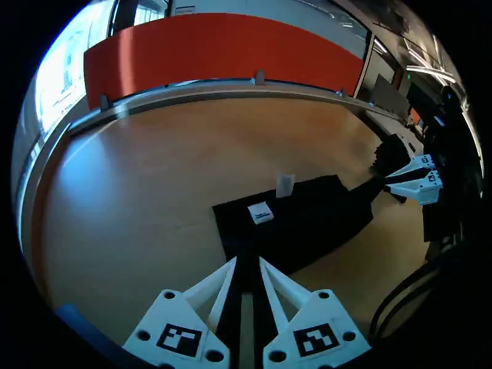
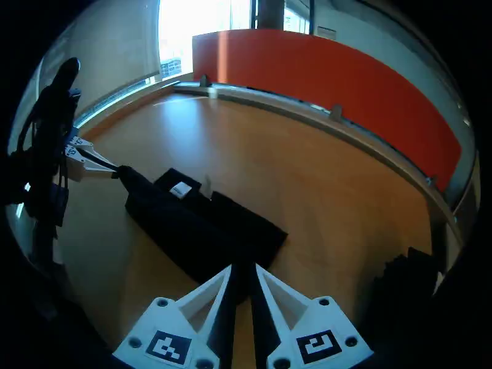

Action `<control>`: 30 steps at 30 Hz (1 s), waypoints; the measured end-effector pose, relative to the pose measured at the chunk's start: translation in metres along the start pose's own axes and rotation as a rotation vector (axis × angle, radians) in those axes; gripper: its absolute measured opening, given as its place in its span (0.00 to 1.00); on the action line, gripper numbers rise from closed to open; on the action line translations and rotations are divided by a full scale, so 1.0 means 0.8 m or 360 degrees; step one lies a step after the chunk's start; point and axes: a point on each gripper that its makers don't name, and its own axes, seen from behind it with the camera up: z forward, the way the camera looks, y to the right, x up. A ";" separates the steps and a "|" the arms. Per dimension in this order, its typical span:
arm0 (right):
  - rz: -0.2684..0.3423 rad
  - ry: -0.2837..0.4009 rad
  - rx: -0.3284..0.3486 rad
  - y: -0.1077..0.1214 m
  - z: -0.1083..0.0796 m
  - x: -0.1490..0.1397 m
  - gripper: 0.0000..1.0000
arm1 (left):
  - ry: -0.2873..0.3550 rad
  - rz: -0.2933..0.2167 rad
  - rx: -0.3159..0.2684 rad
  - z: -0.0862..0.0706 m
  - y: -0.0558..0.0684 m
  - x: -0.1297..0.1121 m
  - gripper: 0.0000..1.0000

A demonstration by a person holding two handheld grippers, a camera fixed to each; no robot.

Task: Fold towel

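A black towel (image 1: 307,221) with two small white tags (image 1: 261,213) lies on the wooden table (image 1: 154,184). My left gripper (image 1: 248,263) is shut on its near corner, with black cloth running down between the fingers. In the right gripper view, my right gripper (image 2: 244,267) is likewise shut on a corner of the towel (image 2: 203,234). Each view shows the other gripper farther off: the right gripper (image 1: 388,182) at the right and the left gripper (image 2: 114,171) at the left, each pinching a towel corner. The edge between them looks stretched and slightly raised.
An orange partition (image 1: 221,52) stands behind the table's far metal-edged rim (image 1: 203,89). A dark pile (image 2: 406,277) sits to the right of the towel, seen also as a dark pile (image 1: 390,150) behind the right gripper. Bright windows (image 2: 197,24) lie beyond.
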 end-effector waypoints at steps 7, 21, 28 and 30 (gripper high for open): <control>-0.0012 -0.0033 -0.0006 0.009 0.013 -0.003 0.13 | -0.0013 0.0014 0.0004 0.015 -0.005 0.002 0.10; 0.0032 -0.0101 -0.0015 0.026 0.058 -0.018 0.13 | -0.0084 0.0009 0.0006 0.069 -0.019 -0.008 0.10; 0.0061 -0.0111 -0.0051 0.035 0.079 -0.018 0.19 | -0.0097 -0.0005 0.0036 0.091 -0.030 -0.007 0.12; 0.0066 -0.0112 -0.0065 0.038 0.085 -0.017 0.21 | -0.0100 -0.0004 0.0047 0.096 -0.033 -0.006 0.13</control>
